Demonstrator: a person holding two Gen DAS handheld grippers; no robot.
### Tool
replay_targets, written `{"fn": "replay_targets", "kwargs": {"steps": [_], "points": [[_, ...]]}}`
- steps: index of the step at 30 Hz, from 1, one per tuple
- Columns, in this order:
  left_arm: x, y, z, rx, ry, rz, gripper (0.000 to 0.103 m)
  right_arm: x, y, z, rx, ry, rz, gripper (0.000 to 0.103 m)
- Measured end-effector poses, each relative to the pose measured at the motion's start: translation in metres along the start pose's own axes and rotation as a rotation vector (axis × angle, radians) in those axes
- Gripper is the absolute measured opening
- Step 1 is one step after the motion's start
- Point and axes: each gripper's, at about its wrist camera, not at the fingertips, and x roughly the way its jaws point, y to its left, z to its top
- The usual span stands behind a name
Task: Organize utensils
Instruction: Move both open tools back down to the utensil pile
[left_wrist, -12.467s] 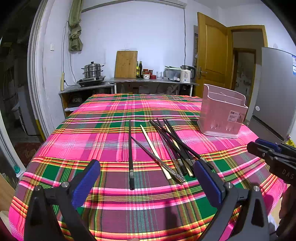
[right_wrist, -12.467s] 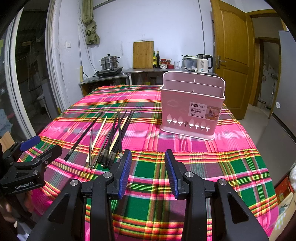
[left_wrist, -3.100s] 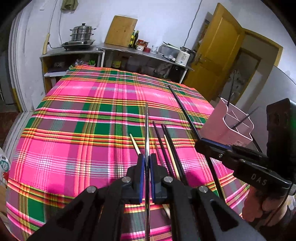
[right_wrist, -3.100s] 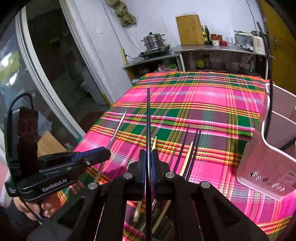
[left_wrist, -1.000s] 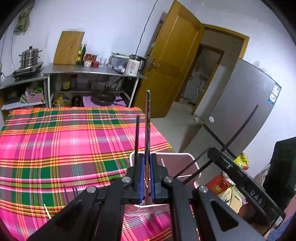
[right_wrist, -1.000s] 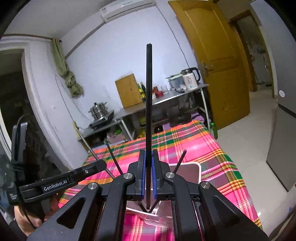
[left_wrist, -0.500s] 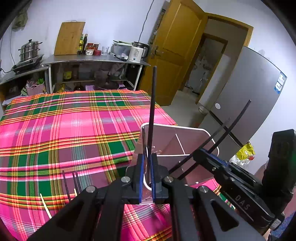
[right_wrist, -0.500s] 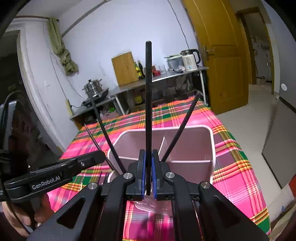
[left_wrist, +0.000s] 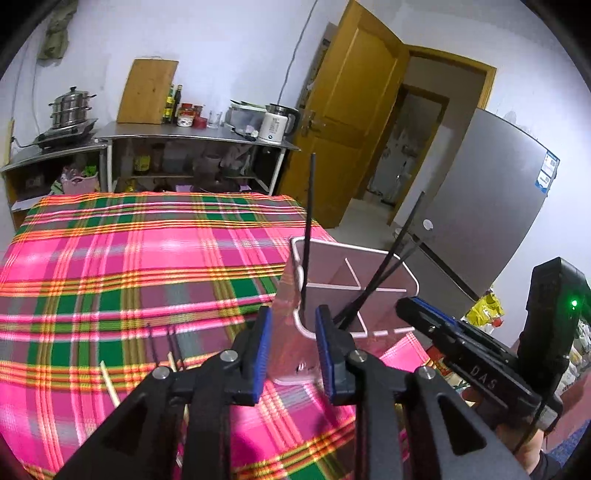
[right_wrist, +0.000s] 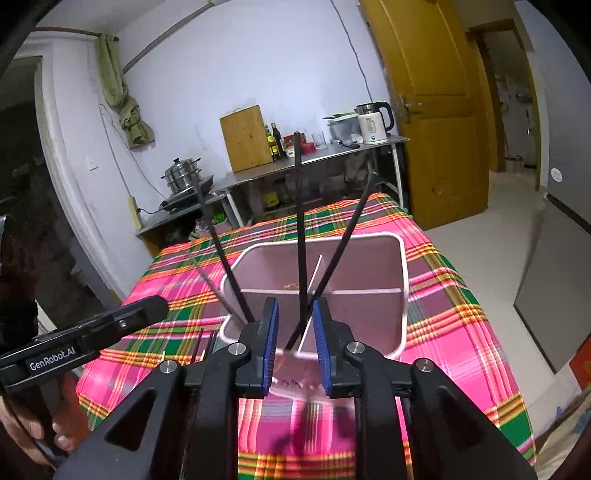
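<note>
A pink divided utensil basket (left_wrist: 373, 254) (right_wrist: 403, 280) stands on the plaid tablecloth (left_wrist: 110, 258). Several black chopsticks (right_wrist: 300, 221) (left_wrist: 308, 221) lean inside it. My left gripper (left_wrist: 292, 350) is open just above the basket's near left corner; one black chopstick stands free in the compartment ahead of it. My right gripper (right_wrist: 294, 341) is open over the basket's near edge, with a black chopstick standing loose between its blue pads (right_wrist: 269, 343). More chopsticks (left_wrist: 166, 350) lie on the cloth to the left of the basket.
A steel counter (left_wrist: 192, 133) with a kettle (left_wrist: 275, 123), cutting board and pots stands behind the table. A wooden door (left_wrist: 347, 122) and a grey fridge (left_wrist: 491, 206) are to the right. The table edge falls off beyond the basket.
Both grippers have opened and let go of their black chopsticks, which now stand in the basket. Both have sunk closer to the basket.
</note>
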Motion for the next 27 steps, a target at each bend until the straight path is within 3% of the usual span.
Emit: {"fn": "replay_targets", "kwargs": {"steps": [14,27], "points": [[-0.050,0.047,-0.077,-0.100,-0.016,0.157,0.025,-0.016,0.040,-0.052,-0.062,0.085,0.079,0.020],[-0.057,0.073,-0.116,-0.167,0.032,0.172,0.025,-0.004,0.071,-0.089,-0.126,0.185,0.150,0.020]]}}
